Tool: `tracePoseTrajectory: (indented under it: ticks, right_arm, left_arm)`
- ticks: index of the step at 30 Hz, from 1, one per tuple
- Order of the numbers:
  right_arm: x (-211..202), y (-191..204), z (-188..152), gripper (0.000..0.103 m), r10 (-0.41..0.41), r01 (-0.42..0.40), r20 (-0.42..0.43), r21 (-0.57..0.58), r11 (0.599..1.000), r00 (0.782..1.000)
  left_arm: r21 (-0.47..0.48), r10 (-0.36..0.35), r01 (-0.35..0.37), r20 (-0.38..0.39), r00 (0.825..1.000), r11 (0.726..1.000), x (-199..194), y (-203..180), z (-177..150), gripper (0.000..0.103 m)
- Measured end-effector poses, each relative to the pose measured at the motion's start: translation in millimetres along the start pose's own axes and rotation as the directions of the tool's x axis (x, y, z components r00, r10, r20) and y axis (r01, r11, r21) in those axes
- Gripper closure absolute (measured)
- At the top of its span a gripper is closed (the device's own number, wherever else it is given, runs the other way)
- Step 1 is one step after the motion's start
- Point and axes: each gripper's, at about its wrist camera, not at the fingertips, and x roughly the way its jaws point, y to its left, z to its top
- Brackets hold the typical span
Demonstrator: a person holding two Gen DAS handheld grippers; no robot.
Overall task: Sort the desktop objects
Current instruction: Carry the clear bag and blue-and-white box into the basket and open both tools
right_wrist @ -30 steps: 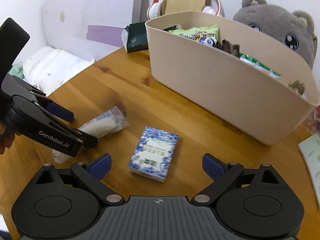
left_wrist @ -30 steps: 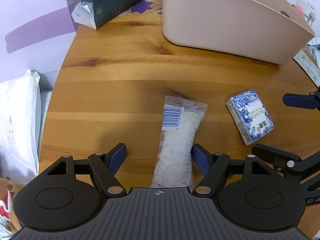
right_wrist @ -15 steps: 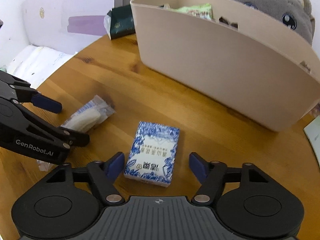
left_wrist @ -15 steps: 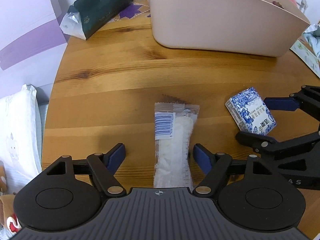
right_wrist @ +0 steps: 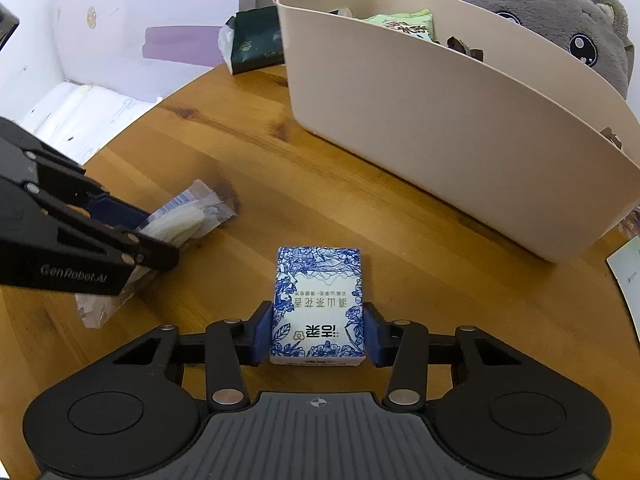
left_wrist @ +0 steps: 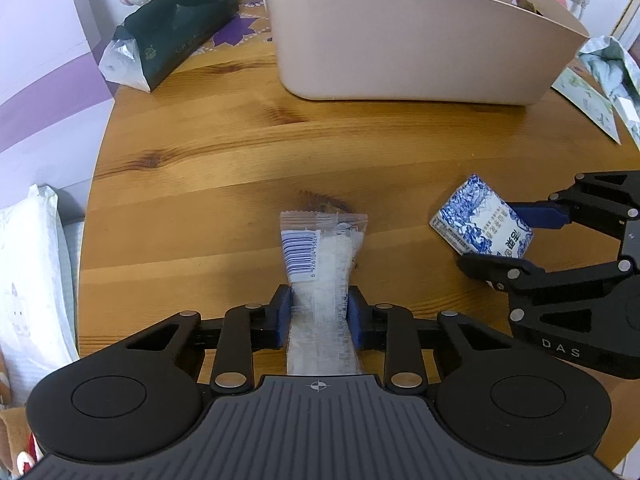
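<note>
Left wrist: bare table (left_wrist: 224, 168) before bin (left_wrist: 400, 52)

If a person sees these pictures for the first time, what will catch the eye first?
Two black tools are closing at once, each on its own item on the round wooden table. The left tool pinches a clear packet of white stuff; the right tool clamps a blue-and-white pack. Behind them stands a big beige bin already holding snacks, with a grey plush behind it.

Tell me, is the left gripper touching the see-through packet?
Touching. In the left wrist view the left gripper is closing with both blue pads pressed against the sides of the clear packet, pinching it narrower there.
</note>
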Motion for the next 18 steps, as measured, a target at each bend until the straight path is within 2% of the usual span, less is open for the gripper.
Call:
tracePoseTrajectory:
  ticks: [7,13,18]
  right_arm:
    - [-10.1,2.3,-7.9,0.06,0.012,-0.012,-0.006,0.024,1.0,1.0]
    - [-39.7,-10.0,-15.9,0.06,0.044,-0.051,0.051,0.154,0.987,0.998]
    - [-64.1,-20.4,-17.3,0.06,0.018,-0.034,0.087,0.182,0.983,0.996]
  left_arm:
    - [-0.006,-0.015,0.015,0.013,1.0,1.0,-12.6,7.9,-5.5,0.076]
    - [-0.012,-0.046,0.047,0.037,0.998,0.999,-30.5,19.2,-6.9,0.076]
    - [0.0,-0.063,0.063,0.059,0.996,0.998,-44.7,24.8,-2.5,0.076]
